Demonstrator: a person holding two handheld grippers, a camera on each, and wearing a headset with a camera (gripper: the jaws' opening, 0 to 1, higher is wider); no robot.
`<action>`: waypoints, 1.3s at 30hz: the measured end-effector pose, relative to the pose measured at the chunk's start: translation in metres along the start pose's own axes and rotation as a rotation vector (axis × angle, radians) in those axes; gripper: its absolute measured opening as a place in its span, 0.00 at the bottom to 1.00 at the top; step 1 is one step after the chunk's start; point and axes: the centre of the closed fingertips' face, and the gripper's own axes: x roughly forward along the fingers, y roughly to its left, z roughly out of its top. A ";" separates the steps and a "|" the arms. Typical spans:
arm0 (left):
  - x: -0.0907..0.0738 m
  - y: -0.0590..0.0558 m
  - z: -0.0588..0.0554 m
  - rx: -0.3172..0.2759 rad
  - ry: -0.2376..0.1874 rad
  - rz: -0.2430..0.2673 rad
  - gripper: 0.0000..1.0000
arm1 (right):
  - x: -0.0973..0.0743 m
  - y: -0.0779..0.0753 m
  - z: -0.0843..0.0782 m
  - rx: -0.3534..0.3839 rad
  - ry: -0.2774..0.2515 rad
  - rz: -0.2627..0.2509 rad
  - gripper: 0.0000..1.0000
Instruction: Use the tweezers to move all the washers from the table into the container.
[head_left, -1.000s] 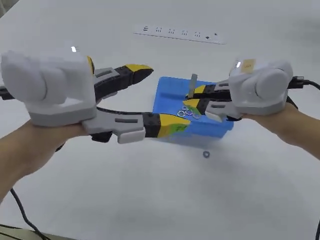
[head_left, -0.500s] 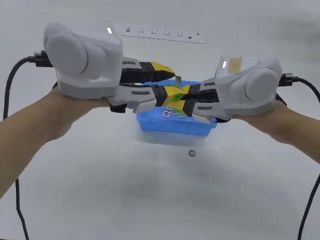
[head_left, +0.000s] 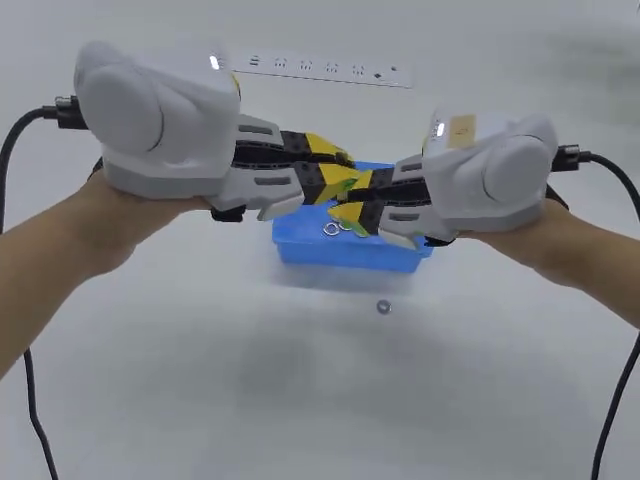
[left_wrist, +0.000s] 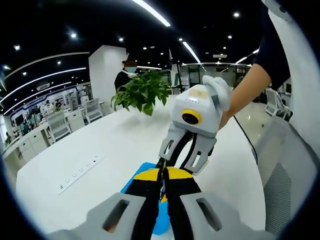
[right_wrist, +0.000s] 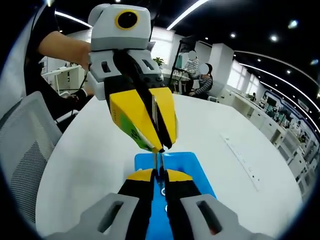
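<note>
- Washers (head_left: 337, 229): small cluster already inside the blue container (head_left: 345, 254), lying toward its near wall; exact count not readable.
- Loose washer (head_left: 383, 307): flat on the white table (head_left: 300, 390), just on the near side of the container and apart from it; not yet transferred.
- Judged to be the only piece outstanding, as far as the visible table surface allows.
- Tweezers (right_wrist: 154, 120): thin metal strip held in the air above the container, well clear of the loose washer.
- Left gripper (right_wrist: 158, 146): jaws closed, clamping the tweezers at one end.
- Right gripper (right_wrist: 159, 173): jaws closed, clamping the same strip from the opposite side.
- In the head view, both grippers tip to tip over the container, left one entering from the left, right one from the right.
- Tweezer tips hidden between the yellow jaws; open or closed not determinable, and no washer seen in them.
- Progress estimate: most of the transfer done.
- Remaining, as judged: settle the tweezers in one gripper, lower to the loose washer, pinch it, carry it over the near wall, release into the container.
</note>
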 end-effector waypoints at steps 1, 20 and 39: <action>0.000 0.002 0.000 -0.005 0.000 0.005 0.05 | 0.000 0.000 0.000 0.001 -0.001 -0.001 0.09; -0.007 -0.001 0.013 0.035 -0.011 0.053 0.05 | -0.027 0.003 0.005 0.017 0.006 -0.094 0.20; 0.005 -0.057 -0.005 0.050 0.020 -0.023 0.06 | -0.107 0.031 -0.065 0.439 0.005 -0.294 0.40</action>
